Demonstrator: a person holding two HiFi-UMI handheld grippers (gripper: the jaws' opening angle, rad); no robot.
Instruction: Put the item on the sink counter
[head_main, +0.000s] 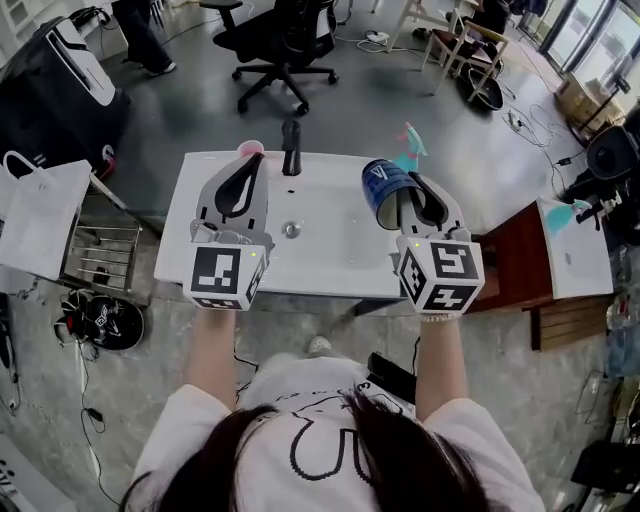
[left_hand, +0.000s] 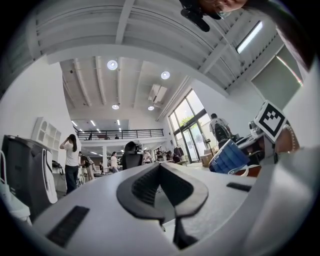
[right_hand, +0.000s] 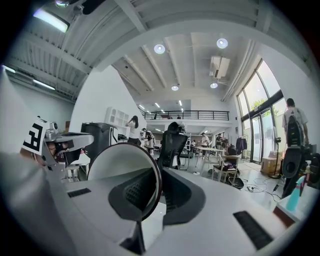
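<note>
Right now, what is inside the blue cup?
Only one finger of the right hand-held gripper shows inside the cup; its lower part is covered.

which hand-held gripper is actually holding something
The right hand-held gripper: its jaws pinch the wall of the blue cup. The left hand-held gripper has its jaws closed together with nothing between them.

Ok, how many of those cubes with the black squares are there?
2. The left cube rides on the left gripper; the right cube rides on the right gripper, which grips a blue cup.
</note>
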